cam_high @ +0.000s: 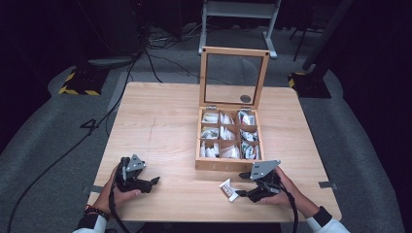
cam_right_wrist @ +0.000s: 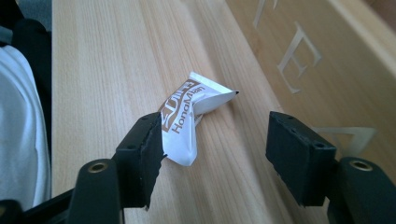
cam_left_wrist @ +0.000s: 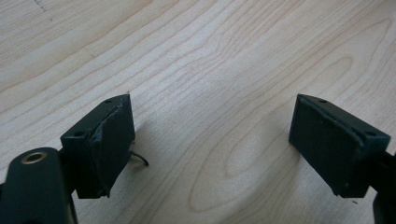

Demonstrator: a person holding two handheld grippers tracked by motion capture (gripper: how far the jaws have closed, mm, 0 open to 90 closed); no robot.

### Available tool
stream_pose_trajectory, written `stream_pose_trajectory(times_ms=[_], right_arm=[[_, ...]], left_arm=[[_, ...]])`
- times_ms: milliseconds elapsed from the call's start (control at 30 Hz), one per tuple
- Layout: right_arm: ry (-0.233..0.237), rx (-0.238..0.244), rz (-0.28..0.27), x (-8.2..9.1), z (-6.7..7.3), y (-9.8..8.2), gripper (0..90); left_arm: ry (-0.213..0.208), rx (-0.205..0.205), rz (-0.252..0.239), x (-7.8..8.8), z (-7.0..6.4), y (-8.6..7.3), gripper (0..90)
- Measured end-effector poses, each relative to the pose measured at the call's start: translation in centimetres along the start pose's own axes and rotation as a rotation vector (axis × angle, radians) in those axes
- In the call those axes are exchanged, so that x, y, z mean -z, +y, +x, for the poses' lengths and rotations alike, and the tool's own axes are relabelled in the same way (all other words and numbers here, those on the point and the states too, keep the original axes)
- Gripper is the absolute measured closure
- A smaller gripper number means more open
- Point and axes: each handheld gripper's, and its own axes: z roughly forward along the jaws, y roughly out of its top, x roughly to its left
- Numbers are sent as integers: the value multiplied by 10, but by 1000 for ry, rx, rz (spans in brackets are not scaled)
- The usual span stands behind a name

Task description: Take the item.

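Though creased, "HongMian" sachet (cam_right_wrist: 187, 116) beside "TEA" box (cam_right_wrist: 327, 70)

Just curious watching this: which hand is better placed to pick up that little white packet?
Right. The right gripper has open jaws around the packet; the left gripper sits far off.

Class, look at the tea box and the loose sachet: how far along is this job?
Done: the wooden tea box stands open, its compartments holding sachets. In hand: one sachet lies on the table in front of the box, between the open jaws of the right tool, touching one pad, not gripped. Left: whether it goes in or stays out cannot be told. The left tool idles, open.
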Motion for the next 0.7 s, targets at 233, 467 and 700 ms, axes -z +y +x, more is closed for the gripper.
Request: stream_pose_trajectory(times_ms=[233, 467, 700], right_arm=[[-61, -25, -19, 20, -4, -12, 327], [-122, -104, -8, 37, -19, -42, 324], [-210, -139, 31, 50, -34, -63, 327]], left_arm=[[24, 12, -2, -1, -3, 1, 145], [46, 36, 1, -2, -7, 2, 146], [43, 30, 31, -6, -7, 11, 160]])
